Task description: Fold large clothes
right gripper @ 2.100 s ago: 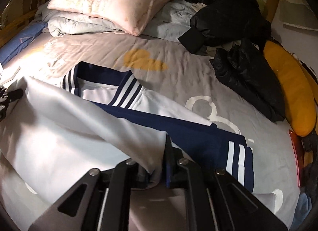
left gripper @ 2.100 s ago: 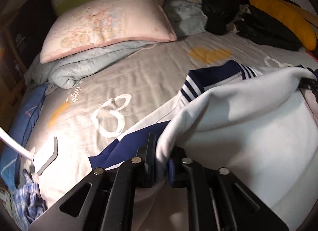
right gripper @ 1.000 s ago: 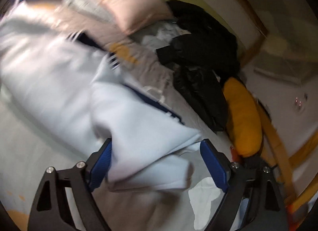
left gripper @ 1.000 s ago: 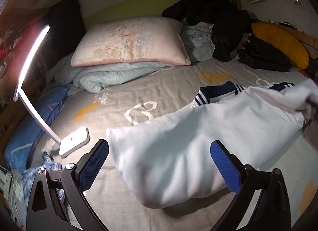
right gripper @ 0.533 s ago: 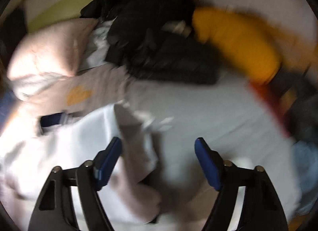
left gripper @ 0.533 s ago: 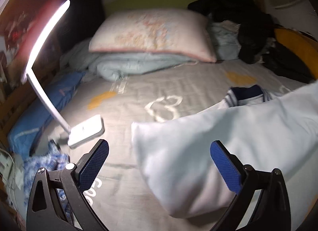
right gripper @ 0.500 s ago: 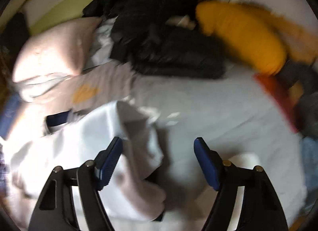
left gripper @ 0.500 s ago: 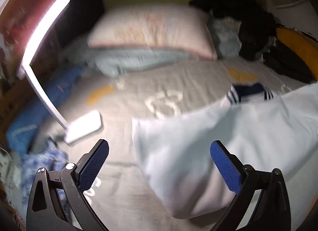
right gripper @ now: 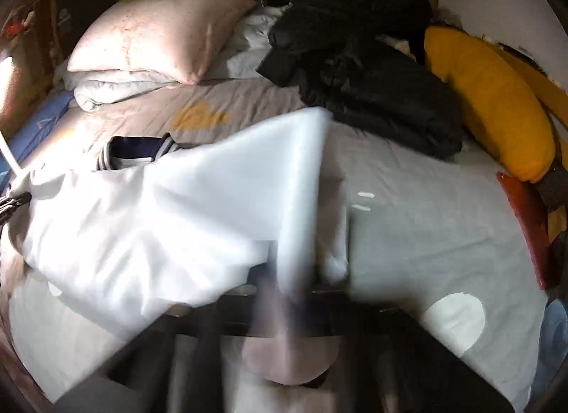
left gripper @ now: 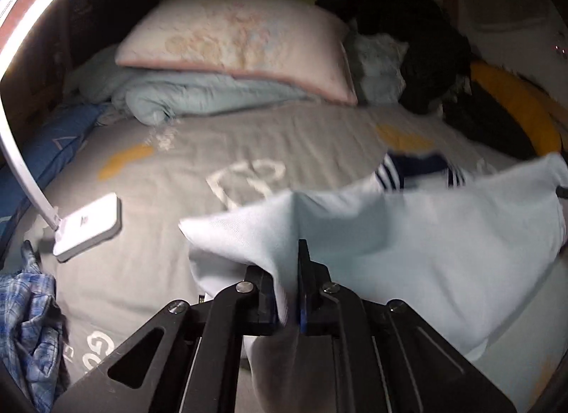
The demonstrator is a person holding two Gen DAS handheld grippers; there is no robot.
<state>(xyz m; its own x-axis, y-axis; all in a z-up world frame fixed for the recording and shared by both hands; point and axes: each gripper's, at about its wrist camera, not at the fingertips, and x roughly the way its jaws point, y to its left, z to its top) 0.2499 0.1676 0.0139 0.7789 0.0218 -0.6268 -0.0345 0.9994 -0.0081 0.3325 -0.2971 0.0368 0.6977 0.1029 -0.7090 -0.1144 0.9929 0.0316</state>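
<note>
Now both claws, left gripper [left gripper: 289, 292] and right gripper [right gripper: 294, 288], pinch the folded white-and-navy cotton jersey [left gripper: 408, 235] below the pink pillow [left gripper: 241, 47].

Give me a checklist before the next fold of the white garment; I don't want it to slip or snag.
1. Left tool clamped on the white garment: ok, cloth pinched between its pads.
2. Right tool clamped on the garment: ok, shut with cloth rising from it, though the view is blurred.
3. Cloth taut between the two tools: not ok, it sags and wrinkles.
4. Bed sheet beyond the garment bare for laying down: ok.
5. Desk lamp apart from the cloth: ok.
6. Navy striped collar lying flat: cannot tell, partly covered.
</note>
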